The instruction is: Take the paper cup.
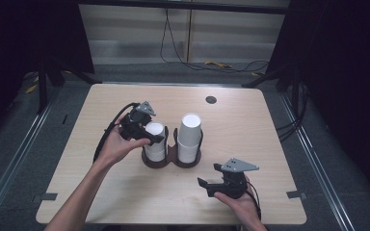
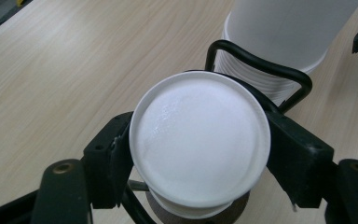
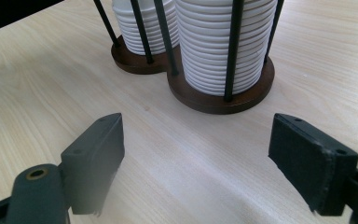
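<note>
Left gripper (image 2: 198, 158): jaws clenched on the top cup (image 2: 200, 144) of the left stack, one pad on each side of its upturned bottom end, just under the rim of the base. Cup sits upside down on the left stack (image 1: 155, 142) inside a two-ring holder (image 1: 171, 159) with a dark wooden base and black wire posts, mid-table (image 1: 101, 192). Right stack (image 1: 190, 136) stands taller, touching nothing but the holder.

Right gripper (image 3: 214, 163): jaws spread wide, holding nothing, hovering low over bare table near the holder's front.

Handling, as a guess: thin paper or foam cup, very light, walls soft, crushes easily, smooth and a bit slippery. Nested cups tend to stick, so the one below may lift with it. Best hold is where it is now, near the stiff closed end, with light squeeze. Lift straight up between the posts. The free gripper could steady the stack or base.
</note>
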Available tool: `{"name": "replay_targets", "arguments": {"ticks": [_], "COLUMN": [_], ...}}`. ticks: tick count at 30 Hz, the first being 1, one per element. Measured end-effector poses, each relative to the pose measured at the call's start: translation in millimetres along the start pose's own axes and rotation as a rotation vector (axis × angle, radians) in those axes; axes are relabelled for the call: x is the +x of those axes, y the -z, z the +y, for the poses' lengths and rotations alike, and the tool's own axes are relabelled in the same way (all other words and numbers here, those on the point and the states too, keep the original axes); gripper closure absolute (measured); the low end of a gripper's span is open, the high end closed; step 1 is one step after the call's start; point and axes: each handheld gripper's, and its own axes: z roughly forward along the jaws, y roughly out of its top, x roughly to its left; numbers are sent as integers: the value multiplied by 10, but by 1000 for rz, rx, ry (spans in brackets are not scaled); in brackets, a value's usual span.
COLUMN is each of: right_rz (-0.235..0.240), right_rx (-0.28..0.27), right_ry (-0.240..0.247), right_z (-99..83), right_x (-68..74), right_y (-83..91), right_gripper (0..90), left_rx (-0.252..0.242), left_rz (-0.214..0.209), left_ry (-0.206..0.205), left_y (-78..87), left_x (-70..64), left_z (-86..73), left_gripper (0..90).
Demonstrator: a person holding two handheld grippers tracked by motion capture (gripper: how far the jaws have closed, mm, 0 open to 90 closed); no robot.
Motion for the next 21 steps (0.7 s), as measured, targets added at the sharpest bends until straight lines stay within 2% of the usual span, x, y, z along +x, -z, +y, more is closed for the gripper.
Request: {"name": "replay_targets", "arguments": {"ticks": [6, 10, 14, 21], "right_rz": [-9, -3, -5, -4], "right_rx": [-8, -10, -9, 3], "right_ry": [6, 8, 4, -3], "right_z": [3, 3, 2, -6], "right_x": [8, 4, 3, -5], "right_y": [7, 8, 13, -1], "right_gripper": [183, 183, 183, 183], "left_rx": [26, 34, 44, 47], "left_rz": [6, 1, 4, -2], "left_ry": [-10, 10, -2, 12], "left_y": [-39, -78, -91, -85], "left_x": [-5, 4, 6, 1], "left_z": [7, -1, 2, 11], "left_gripper": [292, 286, 281, 298]}}
